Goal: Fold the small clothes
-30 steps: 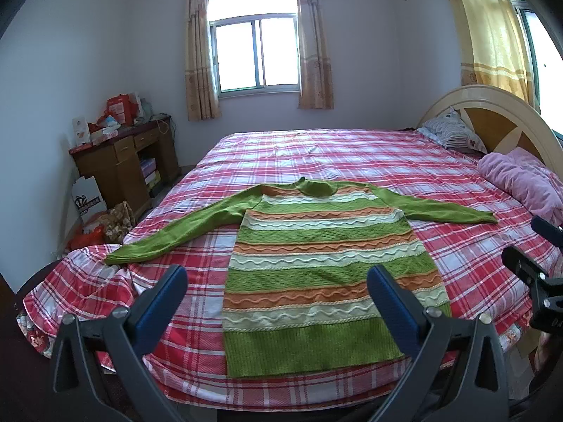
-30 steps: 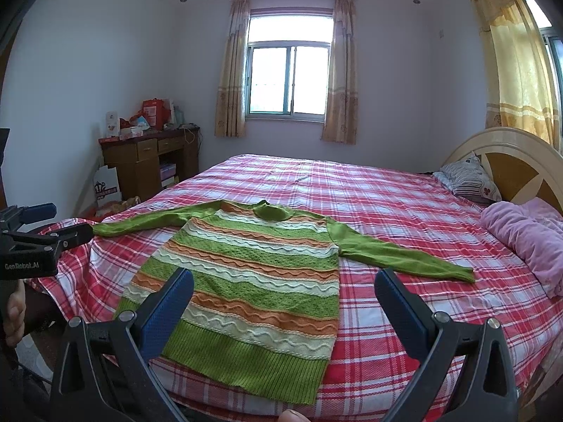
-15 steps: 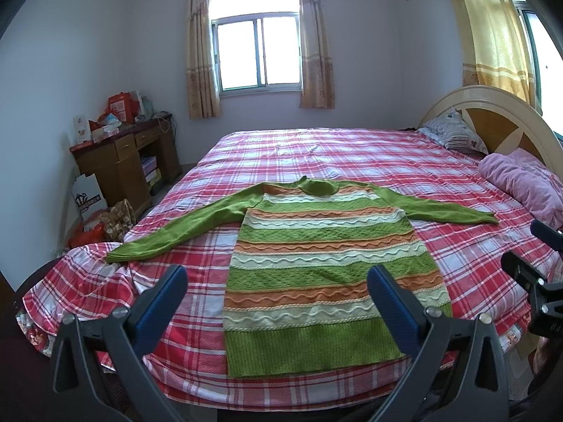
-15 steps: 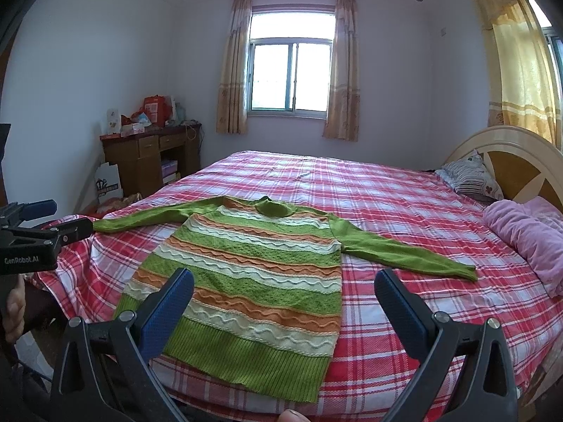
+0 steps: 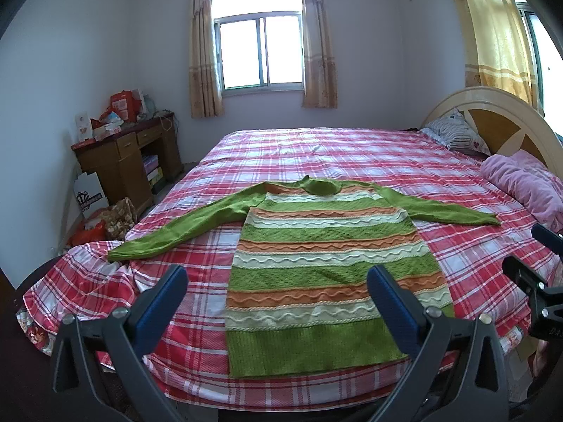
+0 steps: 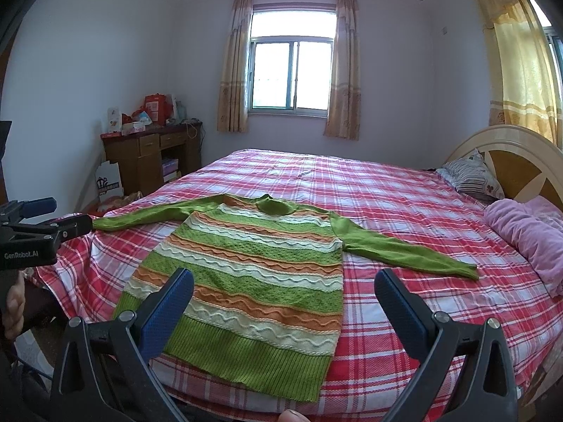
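Observation:
A green sweater with orange and white wavy stripes (image 5: pixel 327 267) (image 6: pixel 253 274) lies flat on the red plaid bed (image 5: pixel 352 154) (image 6: pixel 404 204), both sleeves spread out and its hem toward me. My left gripper (image 5: pixel 276 286) hangs open above the hem, holding nothing. My right gripper (image 6: pixel 283 290) is also open and empty, over the lower part of the sweater. The right gripper shows at the right edge of the left wrist view (image 5: pixel 535 281). The left gripper appears at the left edge of the right wrist view (image 6: pixel 38 225), near the left sleeve's cuff.
A pink blanket (image 5: pixel 524 183) (image 6: pixel 527 232) and a striped pillow (image 5: pixel 454 133) lie by the headboard (image 5: pixel 492 119) on the right. A wooden desk (image 5: pixel 123 154) with boxes stands against the left wall, bags on the floor beside it.
Both views have shifted slightly; the sweater has not moved and both grippers stay open.

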`<state>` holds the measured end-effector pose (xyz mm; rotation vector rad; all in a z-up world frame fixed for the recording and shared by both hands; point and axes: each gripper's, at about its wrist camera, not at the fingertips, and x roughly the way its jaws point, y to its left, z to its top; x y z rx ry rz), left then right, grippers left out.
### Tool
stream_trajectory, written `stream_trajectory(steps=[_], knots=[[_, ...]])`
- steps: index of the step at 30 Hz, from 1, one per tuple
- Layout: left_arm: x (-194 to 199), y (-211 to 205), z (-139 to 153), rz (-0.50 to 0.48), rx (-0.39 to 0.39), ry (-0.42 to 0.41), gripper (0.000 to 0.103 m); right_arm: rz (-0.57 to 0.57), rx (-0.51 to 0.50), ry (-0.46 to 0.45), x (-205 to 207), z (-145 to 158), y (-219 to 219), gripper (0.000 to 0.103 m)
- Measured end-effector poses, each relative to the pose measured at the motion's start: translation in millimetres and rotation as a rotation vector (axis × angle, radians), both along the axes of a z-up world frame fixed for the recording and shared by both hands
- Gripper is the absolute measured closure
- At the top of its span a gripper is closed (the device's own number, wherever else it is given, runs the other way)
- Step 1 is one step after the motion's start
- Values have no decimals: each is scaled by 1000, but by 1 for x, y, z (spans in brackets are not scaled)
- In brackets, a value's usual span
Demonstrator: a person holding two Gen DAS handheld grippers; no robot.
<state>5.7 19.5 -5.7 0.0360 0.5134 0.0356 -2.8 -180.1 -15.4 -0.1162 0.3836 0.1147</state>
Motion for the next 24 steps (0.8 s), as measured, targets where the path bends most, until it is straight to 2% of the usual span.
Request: stream_trajectory(steps=[13,19,24], knots=[[9,1,-11,12,0,32,0,7,12,14,9,-6,-5,1],[25,-1,-20,22,22,58,0,51,121,23,28,-16,-21,1],[47,-1,-32,33,21,100,0,-24,79,135,62,-34,-39,1]])
